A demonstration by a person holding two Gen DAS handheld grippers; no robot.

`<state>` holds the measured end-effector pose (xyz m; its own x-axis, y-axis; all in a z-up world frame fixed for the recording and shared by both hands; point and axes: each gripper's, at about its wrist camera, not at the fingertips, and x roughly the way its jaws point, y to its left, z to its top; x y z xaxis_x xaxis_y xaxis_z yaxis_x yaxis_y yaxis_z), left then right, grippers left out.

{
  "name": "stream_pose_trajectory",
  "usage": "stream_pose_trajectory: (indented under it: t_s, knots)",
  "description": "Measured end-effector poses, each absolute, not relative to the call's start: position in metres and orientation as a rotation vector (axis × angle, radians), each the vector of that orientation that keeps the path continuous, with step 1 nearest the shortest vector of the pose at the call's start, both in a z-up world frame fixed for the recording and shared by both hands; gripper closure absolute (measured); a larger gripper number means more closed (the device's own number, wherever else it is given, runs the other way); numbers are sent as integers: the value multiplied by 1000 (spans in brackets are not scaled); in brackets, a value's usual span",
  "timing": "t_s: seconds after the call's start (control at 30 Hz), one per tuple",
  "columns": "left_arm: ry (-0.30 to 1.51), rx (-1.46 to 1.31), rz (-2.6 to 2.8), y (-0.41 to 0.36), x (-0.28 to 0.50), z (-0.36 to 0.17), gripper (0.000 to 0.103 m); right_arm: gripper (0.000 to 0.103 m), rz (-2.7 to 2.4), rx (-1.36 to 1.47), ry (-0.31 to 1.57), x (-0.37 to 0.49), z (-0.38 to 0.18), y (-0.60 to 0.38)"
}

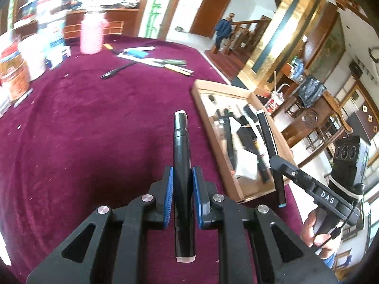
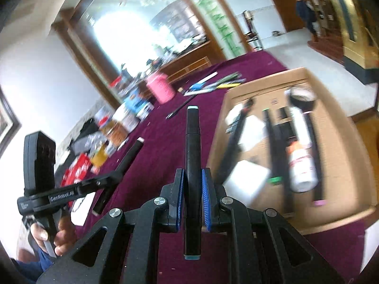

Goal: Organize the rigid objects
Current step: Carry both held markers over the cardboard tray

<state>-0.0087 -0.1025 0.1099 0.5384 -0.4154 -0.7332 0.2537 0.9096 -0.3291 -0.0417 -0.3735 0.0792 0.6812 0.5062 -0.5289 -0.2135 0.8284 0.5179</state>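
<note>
My left gripper is shut on a black marker with white end caps, held above the maroon tablecloth. My right gripper is shut on a black marker with light blue end caps. In the left wrist view the right gripper hangs over the near corner of the cardboard box with its marker pointing down. In the right wrist view the left gripper is at the left with its marker. The box holds several black markers, white cards and a white bottle.
More pens and markers and a single black pen lie at the far side of the table. A pink container, jars and small boxes stand at the back left. The table's edge runs just beyond the box.
</note>
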Motion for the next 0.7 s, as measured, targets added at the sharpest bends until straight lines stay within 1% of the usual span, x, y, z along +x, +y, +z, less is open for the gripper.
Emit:
stream_pose_trajectory:
  t_s: [0.3,0.47,0.7]
  knots:
    - [939,-169,-506,-168,14,126,90,90,296,506,670,-39,89,-432]
    - [945,-170,-534,-195,31,129,90,90,205,523,678,-30,88,-465]
    - [1019,-209,-563,-232,51,107,90,90,103,503,731,-7,72,-478]
